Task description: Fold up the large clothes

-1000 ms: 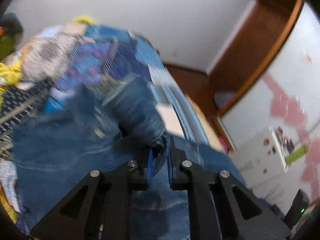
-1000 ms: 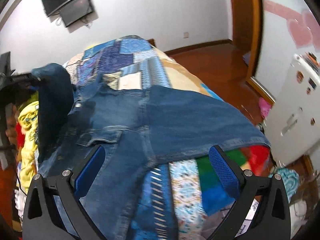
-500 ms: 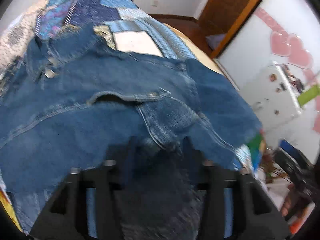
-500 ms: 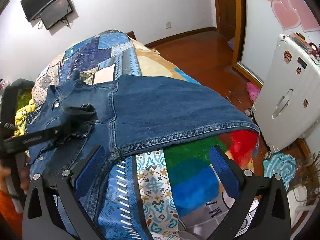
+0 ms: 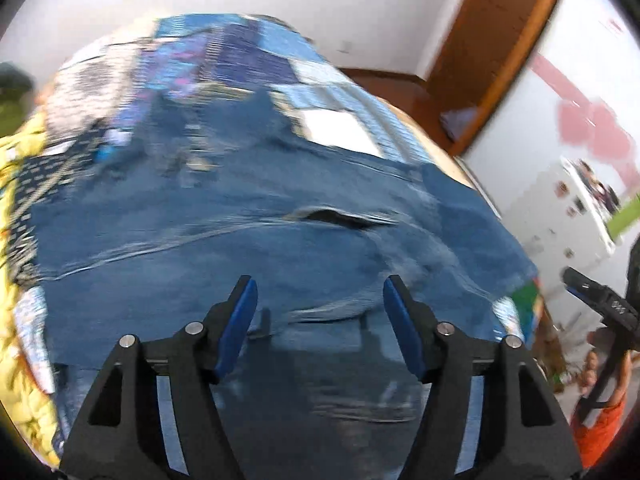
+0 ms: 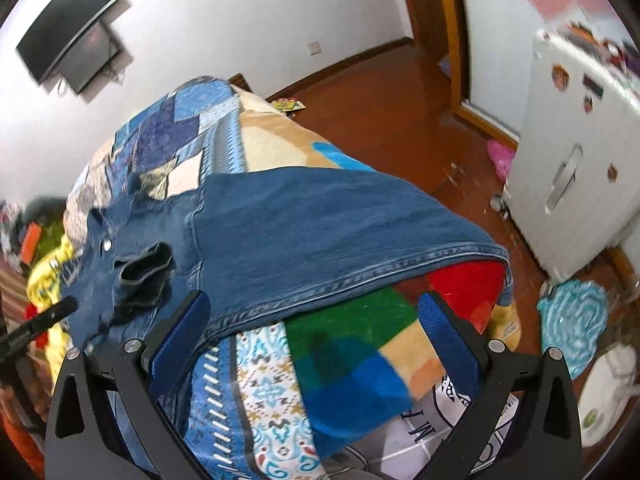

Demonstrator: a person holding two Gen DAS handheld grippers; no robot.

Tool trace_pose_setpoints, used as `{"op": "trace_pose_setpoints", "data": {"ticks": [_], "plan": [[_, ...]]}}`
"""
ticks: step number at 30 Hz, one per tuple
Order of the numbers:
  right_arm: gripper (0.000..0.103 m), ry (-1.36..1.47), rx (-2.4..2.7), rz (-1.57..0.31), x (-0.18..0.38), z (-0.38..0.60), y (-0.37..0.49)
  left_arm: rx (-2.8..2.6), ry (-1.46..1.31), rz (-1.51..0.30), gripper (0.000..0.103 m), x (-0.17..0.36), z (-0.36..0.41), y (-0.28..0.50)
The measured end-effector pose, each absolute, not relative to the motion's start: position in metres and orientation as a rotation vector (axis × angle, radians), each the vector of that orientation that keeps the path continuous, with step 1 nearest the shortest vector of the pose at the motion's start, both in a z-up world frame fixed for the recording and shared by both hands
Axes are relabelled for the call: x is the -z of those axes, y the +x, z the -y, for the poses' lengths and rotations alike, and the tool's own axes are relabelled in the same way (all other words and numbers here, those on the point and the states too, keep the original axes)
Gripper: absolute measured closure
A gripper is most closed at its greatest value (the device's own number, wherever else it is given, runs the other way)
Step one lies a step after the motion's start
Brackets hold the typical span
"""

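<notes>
A large blue denim jacket (image 5: 248, 248) lies spread on the bed, one sleeve folded across its body. My left gripper (image 5: 320, 304) is open and empty, just above the jacket's near part. In the right wrist view the jacket (image 6: 320, 232) drapes over the bed's near corner with its stitched hem facing me. My right gripper (image 6: 312, 320) is open and empty, just in front of that hem. The left view is motion-blurred.
The bed carries a patchwork quilt (image 6: 180, 128) and a bright colour-block blanket (image 6: 360, 352). Yellow clothes (image 5: 16, 168) lie at the left. A white fridge (image 6: 580, 168) stands at the right on the wooden floor (image 6: 380, 112). A wall TV (image 6: 68, 48) hangs behind.
My left gripper let go of the denim sleeve it was carrying, opened wide and drew back over the jacket. The sleeve now lies folded on the jacket. My right gripper stayed open.
</notes>
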State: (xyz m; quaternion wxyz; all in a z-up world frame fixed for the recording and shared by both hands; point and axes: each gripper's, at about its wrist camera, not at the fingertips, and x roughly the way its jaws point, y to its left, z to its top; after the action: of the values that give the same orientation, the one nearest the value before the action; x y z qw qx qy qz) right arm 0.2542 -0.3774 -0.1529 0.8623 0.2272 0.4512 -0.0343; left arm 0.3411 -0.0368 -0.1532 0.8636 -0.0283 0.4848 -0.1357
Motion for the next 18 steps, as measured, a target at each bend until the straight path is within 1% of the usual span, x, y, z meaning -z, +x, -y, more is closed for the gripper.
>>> {"op": "trace_pose_setpoints", "data": {"ticks": [7, 8, 9, 10, 11, 16, 17, 18], "plan": [[0.0, 0.647, 0.038, -1.012, 0.186, 0.413, 0.265, 0.118, -0.084, -1.028, 0.038, 0.166, -0.023, 0.334], [0.002, 0.68, 0.027, -1.025, 0.194, 0.418, 0.268, 0.103, -0.094, -1.032, 0.038, 0.169, -0.028, 0.332], [0.008, 0.707, 0.018, -1.037, 0.2, 0.421, 0.271, 0.094, -0.104, -1.035, 0.038, 0.171, -0.033, 0.33], [0.01, 0.733, 0.009, -1.049, 0.205, 0.423, 0.274, 0.083, -0.119, -1.041, 0.038, 0.175, -0.038, 0.327], [0.012, 0.762, -0.001, -1.06, 0.212, 0.425, 0.277, 0.076, -0.126, -1.045, 0.038, 0.176, -0.041, 0.326], [0.013, 0.861, -0.015, -0.999, 0.224, 0.442, 0.286, 0.037, -0.17, -1.061, 0.038, 0.187, -0.059, 0.312], [0.015, 0.882, -0.016, -0.988, 0.226, 0.447, 0.288, 0.032, -0.175, -1.064, 0.038, 0.189, -0.061, 0.309], [0.021, 0.89, -0.014, -0.979, 0.227, 0.449, 0.289, 0.026, -0.178, -1.066, 0.038, 0.19, -0.062, 0.306]]}}
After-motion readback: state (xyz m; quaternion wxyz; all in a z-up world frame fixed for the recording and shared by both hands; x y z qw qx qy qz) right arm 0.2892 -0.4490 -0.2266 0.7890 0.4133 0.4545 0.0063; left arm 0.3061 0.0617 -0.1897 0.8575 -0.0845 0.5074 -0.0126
